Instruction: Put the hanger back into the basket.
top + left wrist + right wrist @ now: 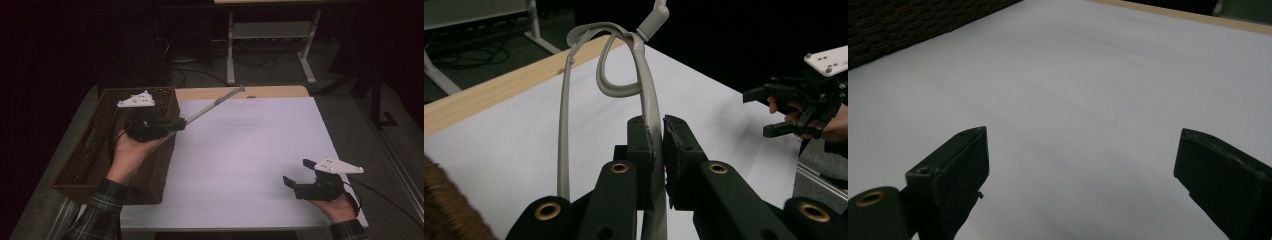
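Note:
My left gripper (pixel 180 122) is held above the right wall of a brown wicker basket (pixel 80 160), shut on a grey plastic hanger (pixel 212 105). The hanger slants up and away to the right over the white sheet (pixel 250 150). In the left gripper view the jaws (pixel 663 135) pinch one thin arm of the hanger (pixel 651 100), whose loops and hook rise ahead. My right gripper (pixel 297 172) hovers low near the sheet's front right corner, open with nothing between its fingers; it also shows in its own view (pixel 1080 150) and farther off in the left gripper view (pixel 774 112).
The basket stands on the left side of the table; its wall shows in the right gripper view (pixel 898 30). A wooden table edge (pixel 270 91) runs along the back. White desk legs (pixel 231 50) and cables lie on the floor behind.

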Available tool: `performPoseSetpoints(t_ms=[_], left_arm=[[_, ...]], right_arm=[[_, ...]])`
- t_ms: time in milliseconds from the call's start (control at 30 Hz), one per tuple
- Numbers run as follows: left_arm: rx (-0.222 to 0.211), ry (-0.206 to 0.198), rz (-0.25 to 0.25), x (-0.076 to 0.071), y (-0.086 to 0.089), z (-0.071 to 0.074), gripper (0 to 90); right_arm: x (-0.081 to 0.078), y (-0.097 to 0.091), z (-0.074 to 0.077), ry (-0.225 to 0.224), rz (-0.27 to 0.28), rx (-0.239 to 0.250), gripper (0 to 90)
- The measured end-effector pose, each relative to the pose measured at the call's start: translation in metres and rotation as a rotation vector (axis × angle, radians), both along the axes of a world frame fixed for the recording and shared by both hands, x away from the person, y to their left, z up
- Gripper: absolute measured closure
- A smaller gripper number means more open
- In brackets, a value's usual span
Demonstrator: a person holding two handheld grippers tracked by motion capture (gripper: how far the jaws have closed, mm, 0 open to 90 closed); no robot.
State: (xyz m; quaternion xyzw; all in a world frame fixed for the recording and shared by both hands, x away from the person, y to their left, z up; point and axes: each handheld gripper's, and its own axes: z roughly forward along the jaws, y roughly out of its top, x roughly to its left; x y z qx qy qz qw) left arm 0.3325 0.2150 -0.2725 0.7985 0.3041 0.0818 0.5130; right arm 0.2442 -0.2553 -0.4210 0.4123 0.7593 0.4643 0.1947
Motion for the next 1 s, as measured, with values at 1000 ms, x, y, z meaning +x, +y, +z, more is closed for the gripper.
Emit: performPoseSetpoints(t_ms=[1000], left_arm=[[-0.039,-0.028,0.189,-0.034,0.136,0.023,83.1]], right_arm=[[0.002,0.000,-0.002,0.010,-0.018,-0.010,6.8]])
